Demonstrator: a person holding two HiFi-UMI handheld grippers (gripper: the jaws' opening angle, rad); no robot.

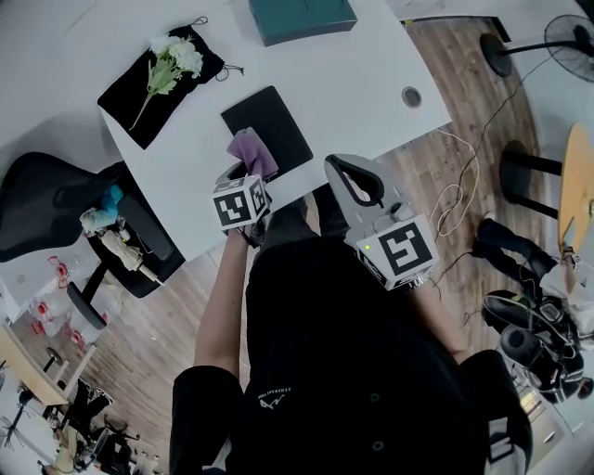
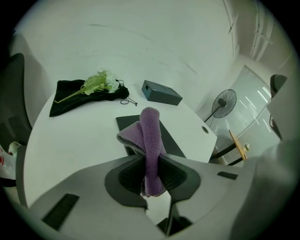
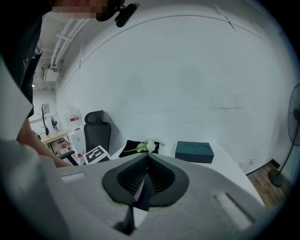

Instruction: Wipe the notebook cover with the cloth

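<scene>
Black notebook (image 1: 274,125) flat mid-surface (image 1: 371,74), purple cloth (image 2: 151,133) clamped in the left tool (image 2: 151,161).
Cloth sits over the notebook's 7 o'clock corner; can't tell if it touches. Right tool (image 3: 146,176) has its jaws together with nothing in them, off the surface edge at 5 o'clock of the notebook. Teal box (image 1: 302,17) at 12 o'clock; white flowers (image 1: 174,57) on a black pouch (image 1: 135,97) at 10 o'clock.

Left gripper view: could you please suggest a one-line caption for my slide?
Left gripper shut on a folded purple cloth, with the black notebook behind it on the white table.
</scene>
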